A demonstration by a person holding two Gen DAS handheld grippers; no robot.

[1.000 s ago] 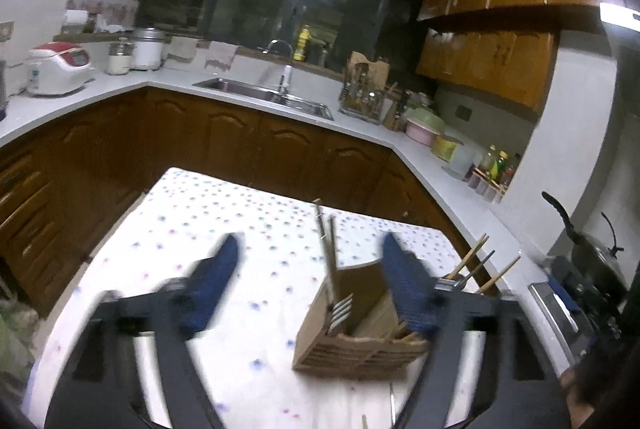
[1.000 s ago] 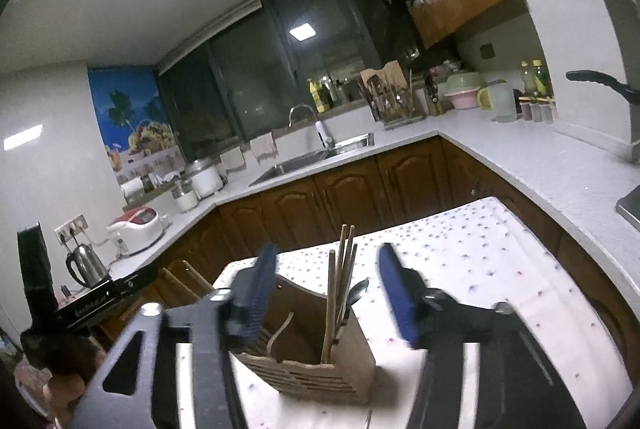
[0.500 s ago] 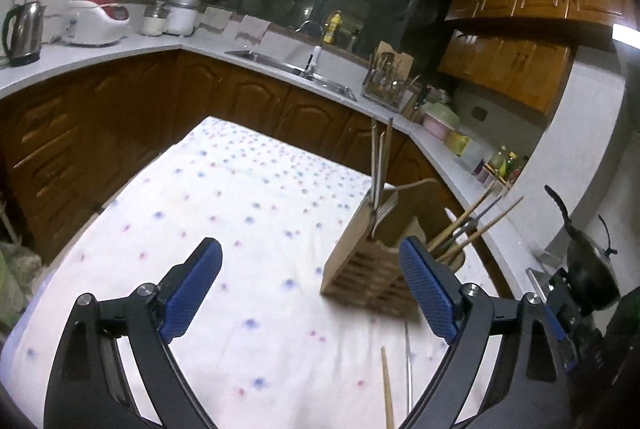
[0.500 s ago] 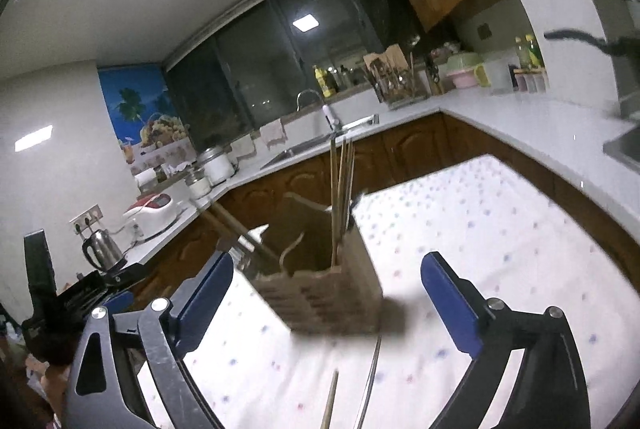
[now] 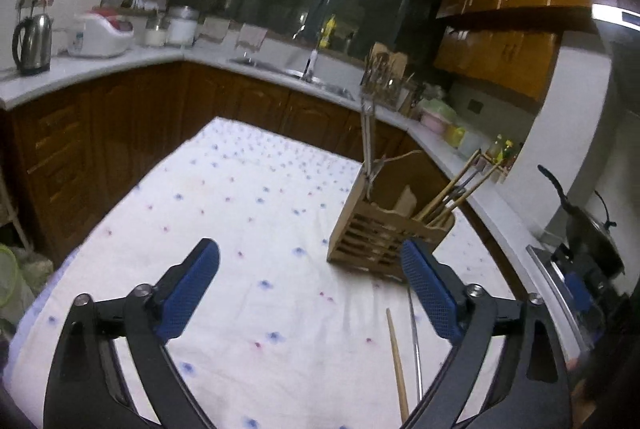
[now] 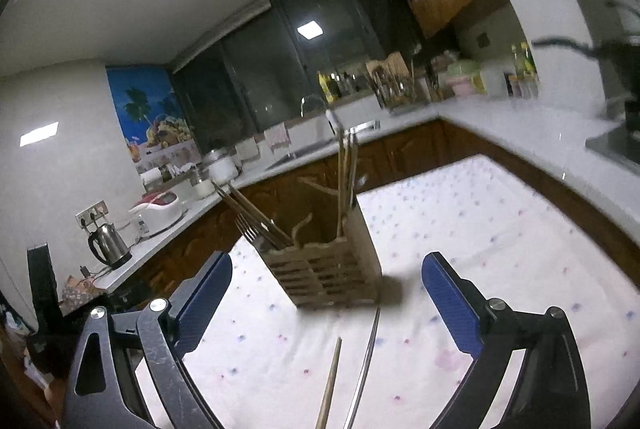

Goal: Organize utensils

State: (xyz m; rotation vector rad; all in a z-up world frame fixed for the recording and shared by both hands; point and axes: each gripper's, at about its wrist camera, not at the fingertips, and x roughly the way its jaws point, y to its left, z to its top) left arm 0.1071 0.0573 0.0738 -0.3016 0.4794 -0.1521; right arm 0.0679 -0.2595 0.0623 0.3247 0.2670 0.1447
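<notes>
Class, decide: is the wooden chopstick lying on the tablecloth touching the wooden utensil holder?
Apart. In the right wrist view, the wooden chopstick ends short of the utensil holder, with bare tablecloth between them.

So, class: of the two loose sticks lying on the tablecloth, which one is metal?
The thin silver chopstick, lying nearer the wooden holder; the other, thicker stick is tan wood.

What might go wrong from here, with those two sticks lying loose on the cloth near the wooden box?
The wooden chopstick and thin metal one lie close together, so a tool might pinch both or push one away. The utensil holder stands just beyond with chopsticks leaning out; a bump could tip it. The left tool is opening, empty.
</notes>
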